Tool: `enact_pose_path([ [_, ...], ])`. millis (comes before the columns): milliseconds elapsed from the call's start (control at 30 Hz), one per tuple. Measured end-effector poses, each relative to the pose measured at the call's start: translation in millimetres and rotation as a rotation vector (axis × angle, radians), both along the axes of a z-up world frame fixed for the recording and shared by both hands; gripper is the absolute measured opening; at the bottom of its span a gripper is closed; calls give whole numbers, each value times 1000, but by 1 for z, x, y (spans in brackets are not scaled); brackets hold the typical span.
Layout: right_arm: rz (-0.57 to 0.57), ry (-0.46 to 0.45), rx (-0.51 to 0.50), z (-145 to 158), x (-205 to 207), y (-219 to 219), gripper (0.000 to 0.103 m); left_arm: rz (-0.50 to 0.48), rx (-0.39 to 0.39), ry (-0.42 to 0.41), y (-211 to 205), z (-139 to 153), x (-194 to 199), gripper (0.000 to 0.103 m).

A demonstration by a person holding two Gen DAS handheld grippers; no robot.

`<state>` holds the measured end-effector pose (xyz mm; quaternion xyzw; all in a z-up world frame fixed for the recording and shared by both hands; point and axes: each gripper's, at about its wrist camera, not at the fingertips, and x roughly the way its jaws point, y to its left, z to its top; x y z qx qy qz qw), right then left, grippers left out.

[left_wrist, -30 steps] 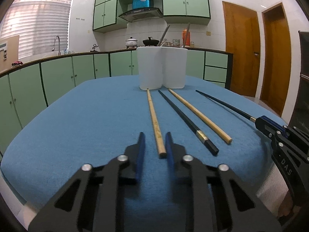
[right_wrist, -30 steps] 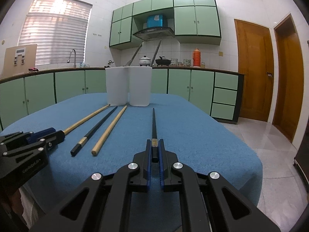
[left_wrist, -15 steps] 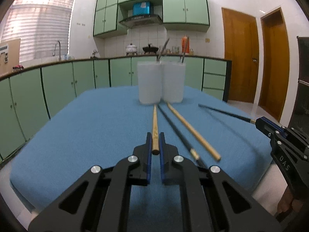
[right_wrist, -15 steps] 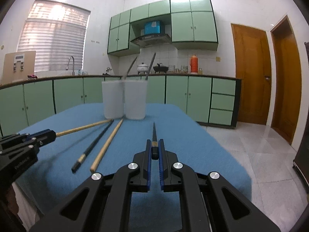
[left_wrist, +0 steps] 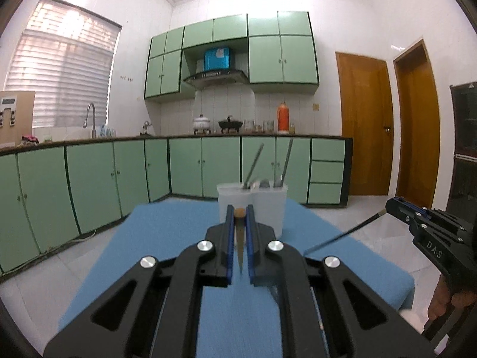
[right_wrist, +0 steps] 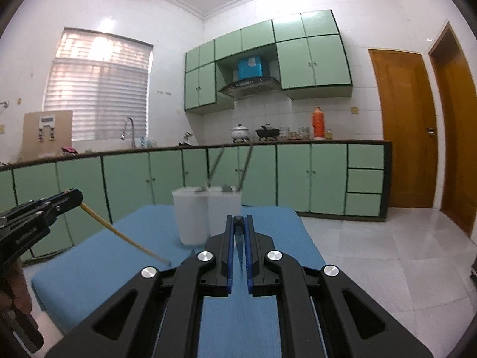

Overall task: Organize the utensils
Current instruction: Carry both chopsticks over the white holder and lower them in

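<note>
My left gripper is shut on a wooden chopstick, held high above the blue table, its tip hanging down between the fingers; it also shows in the right wrist view. My right gripper is shut on a black chopstick, also lifted; it shows in the left wrist view. Two white holder cups stand side by side at the table's far end, with utensils sticking out. The other chopsticks on the table are hidden.
The blue cloth-covered table lies below both grippers. Green cabinets and a counter run along the back wall. Wooden doors are at the right. White tiled floor surrounds the table.
Both grippers have risen well above the table, each lifting its chopstick with it. The left gripper closed on the wooden chopstick a second ago. The chopsticks now hang steeply down.
</note>
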<state>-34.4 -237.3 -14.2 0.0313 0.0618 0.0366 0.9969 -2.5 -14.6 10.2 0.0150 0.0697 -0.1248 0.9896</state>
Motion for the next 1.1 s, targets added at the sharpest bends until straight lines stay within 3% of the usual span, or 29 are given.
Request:
enact_pose_path([
  [200, 82, 32, 36, 39, 27, -7, 7, -41, -12, 9, -1, 34, 23, 6],
  [600, 183, 89, 60, 96, 76, -11, 7, -81, -53, 17, 4, 74, 54, 6],
  [900, 213, 47, 67, 147, 118, -11, 7, -88, -91, -41, 6, 128, 93, 6],
  [1100, 197, -20, 59, 183, 150, -10, 7, -79, -57, -98, -8, 161, 127, 6],
])
